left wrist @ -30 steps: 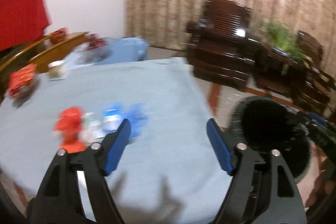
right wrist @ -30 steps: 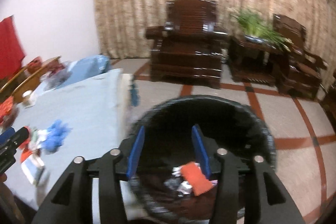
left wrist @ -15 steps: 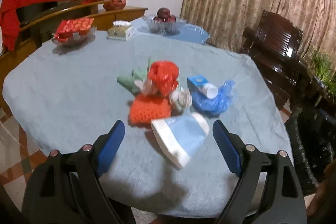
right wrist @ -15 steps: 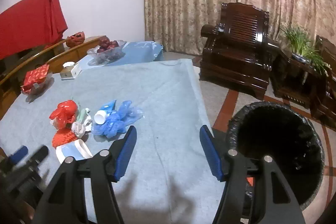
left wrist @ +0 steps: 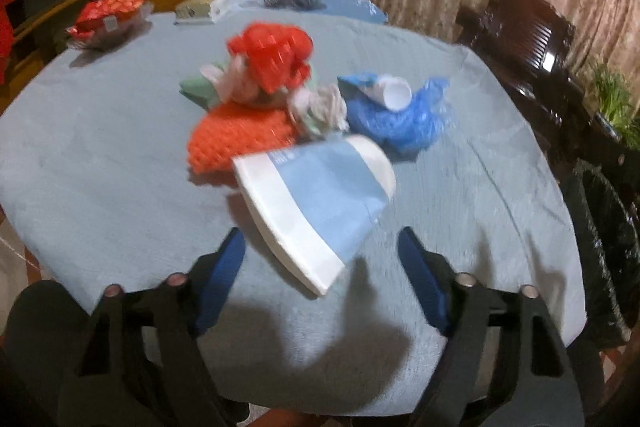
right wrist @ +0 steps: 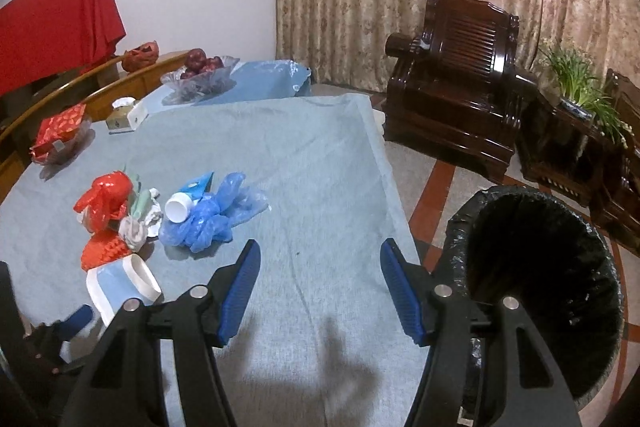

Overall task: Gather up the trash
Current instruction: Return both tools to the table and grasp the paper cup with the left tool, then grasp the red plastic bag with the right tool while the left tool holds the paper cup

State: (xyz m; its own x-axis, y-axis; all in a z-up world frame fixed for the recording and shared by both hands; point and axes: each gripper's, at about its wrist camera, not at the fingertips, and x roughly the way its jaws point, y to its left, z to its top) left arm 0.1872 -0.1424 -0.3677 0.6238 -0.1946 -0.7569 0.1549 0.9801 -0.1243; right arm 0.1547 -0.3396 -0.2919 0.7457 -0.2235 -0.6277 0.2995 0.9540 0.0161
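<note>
A pile of trash lies on the blue-grey tablecloth (left wrist: 100, 187). Nearest is a flattened blue-and-white paper cup (left wrist: 316, 203), also in the right wrist view (right wrist: 120, 287). Behind it lie an orange net (left wrist: 240, 137), a red plastic bag (left wrist: 274, 55), crumpled paper (left wrist: 320, 109) and a blue plastic bag (left wrist: 400, 115) with a small white cup (right wrist: 178, 207). My left gripper (left wrist: 320, 263) is open, just in front of the paper cup. My right gripper (right wrist: 320, 275) is open and empty over bare cloth, right of the pile. A black-lined trash bin (right wrist: 536, 267) stands on the floor to the right.
At the table's far side are a glass bowl of fruit (right wrist: 200, 71), a tissue box (right wrist: 120, 115) and a dish with a red packet (right wrist: 60, 135). A dark wooden armchair (right wrist: 456, 99) and a potted plant (right wrist: 576, 83) stand beyond the table.
Both grippers have swung left from the bin towards the table. My left gripper has closed in on the paper cup, which now looms larger. My right gripper has opened wider.
</note>
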